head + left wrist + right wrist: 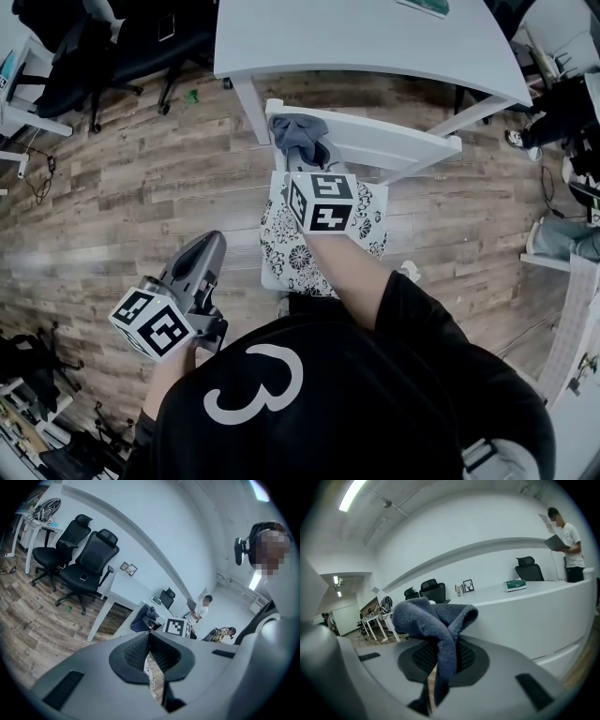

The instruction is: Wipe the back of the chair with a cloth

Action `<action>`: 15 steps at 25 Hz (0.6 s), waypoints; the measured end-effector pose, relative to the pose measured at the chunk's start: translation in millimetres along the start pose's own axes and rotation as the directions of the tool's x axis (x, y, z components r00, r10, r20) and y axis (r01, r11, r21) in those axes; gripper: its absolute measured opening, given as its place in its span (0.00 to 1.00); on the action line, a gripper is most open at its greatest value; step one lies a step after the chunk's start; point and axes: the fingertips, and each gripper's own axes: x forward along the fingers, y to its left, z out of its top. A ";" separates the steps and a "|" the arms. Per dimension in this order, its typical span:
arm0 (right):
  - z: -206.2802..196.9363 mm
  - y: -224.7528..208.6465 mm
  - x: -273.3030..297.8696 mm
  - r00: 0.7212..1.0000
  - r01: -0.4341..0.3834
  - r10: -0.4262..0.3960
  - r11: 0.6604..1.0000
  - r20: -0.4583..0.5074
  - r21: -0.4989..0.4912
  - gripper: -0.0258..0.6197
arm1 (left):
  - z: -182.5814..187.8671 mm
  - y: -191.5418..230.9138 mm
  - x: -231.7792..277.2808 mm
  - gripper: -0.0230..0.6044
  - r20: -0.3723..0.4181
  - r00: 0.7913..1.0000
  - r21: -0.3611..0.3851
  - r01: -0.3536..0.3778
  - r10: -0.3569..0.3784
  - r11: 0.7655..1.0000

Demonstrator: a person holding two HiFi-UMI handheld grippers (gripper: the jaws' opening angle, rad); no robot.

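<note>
While the right gripper [440, 660] pinches the bunched grey-blue terry cloth [300, 139] onto the top rail of the white wooden chair [384, 139], it looks placed for rubbing along the back. Unneeded, the left gripper [208, 246] hangs aside over the floor, jaws pressed together on nothing.

The cloth [300, 139] is a soft, nubbly blue-grey fabric, set against the smooth, white, faintly satin back of the chair [403, 142]. On the chair's seat is a cushion [281, 246] of printed fabric. Under the chair the floor [141, 187] is matt wood-grain plank, and beyond it the table [356, 37] is smooth white.
</note>
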 end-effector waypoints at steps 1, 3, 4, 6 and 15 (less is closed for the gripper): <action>0.7 -2.5 -1.8 1.000 0.005 -0.005 1.000 0.003 0.001 0.10 | -0.7 -1.0 1.2 0.06 -0.003 1.000 0.001 0.004 -0.004 1.000; 2.1 -7.9 -6.3 1.000 0.016 -0.016 1.000 0.009 0.007 0.10 | -2.7 -3.3 3.9 0.06 -0.009 1.000 0.002 0.012 -0.011 1.000; 3.0 -10.9 -8.6 1.000 0.021 -0.021 1.000 0.012 0.008 0.10 | -3.9 -4.7 5.9 0.06 -0.011 1.000 0.002 0.017 -0.016 1.000; 4.9 -18.7 -13.6 0.999 0.034 -0.034 0.999 0.019 0.008 0.10 | -6.3 -8.6 11.0 0.06 -0.018 0.999 0.000 0.030 -0.030 1.000; 5.9 -78.3 -48.7 0.987 0.156 -0.157 0.987 0.036 0.038 0.10 | -15.9 -36.4 37.1 0.06 -0.079 0.990 0.024 0.118 -0.116 0.993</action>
